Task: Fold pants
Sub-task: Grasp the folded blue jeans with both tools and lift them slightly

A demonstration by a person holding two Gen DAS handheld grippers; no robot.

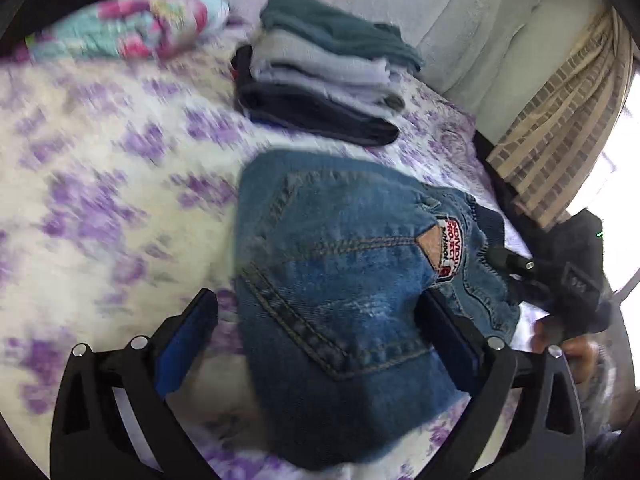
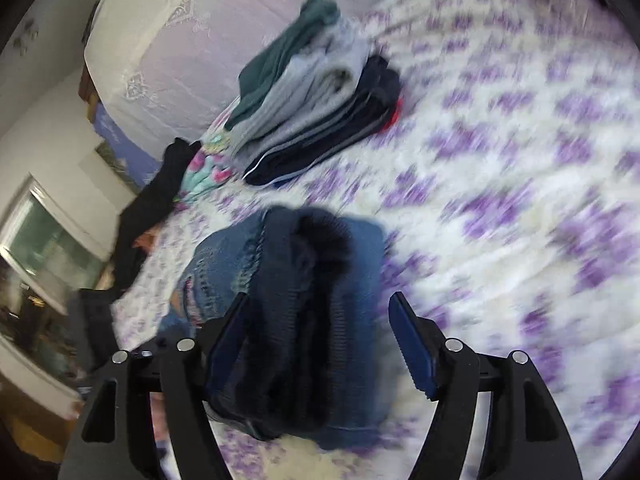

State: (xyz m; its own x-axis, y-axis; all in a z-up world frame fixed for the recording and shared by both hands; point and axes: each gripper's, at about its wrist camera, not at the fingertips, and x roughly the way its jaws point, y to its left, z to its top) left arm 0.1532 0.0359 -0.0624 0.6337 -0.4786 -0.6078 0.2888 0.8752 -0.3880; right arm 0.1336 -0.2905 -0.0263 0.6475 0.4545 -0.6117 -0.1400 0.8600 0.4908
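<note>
Presently the jeans (image 1: pixel 332 280) lie on the bedspread (image 1: pixel 100 184) as a compact folded bundle, seat pocket and a stitched brand patch (image 1: pixel 450 250) uppermost. In the left wrist view they fill the centre and run down to 6 o'clock between the fingers.

Left gripper (image 1: pixel 316 312): jaws spread wide, straddling the bundle; whether the pads touch the denim cannot be told.

Right gripper (image 2: pixel 320 320): jaws likewise spread, holding nothing. The ribbed dark waistband of the jeans (image 2: pixel 288 320) lies between them, against the left finger.

Step in hand, by my judgement: folding looks finished or very nearly so, with the bundle being released or squared up. The next move would call for a firm pinch through several thick layers and a lift to the stack (image 1: pixel 320 80) at 12 o'clock without letting the folds slip.

Materials: denim is stiff, heavy, with raised tan seams and a faded patch. The stack holds soft knits in teal, grey and navy. Bedspread is plush, white with purple blotches. Both views are motion-blurred.
</note>
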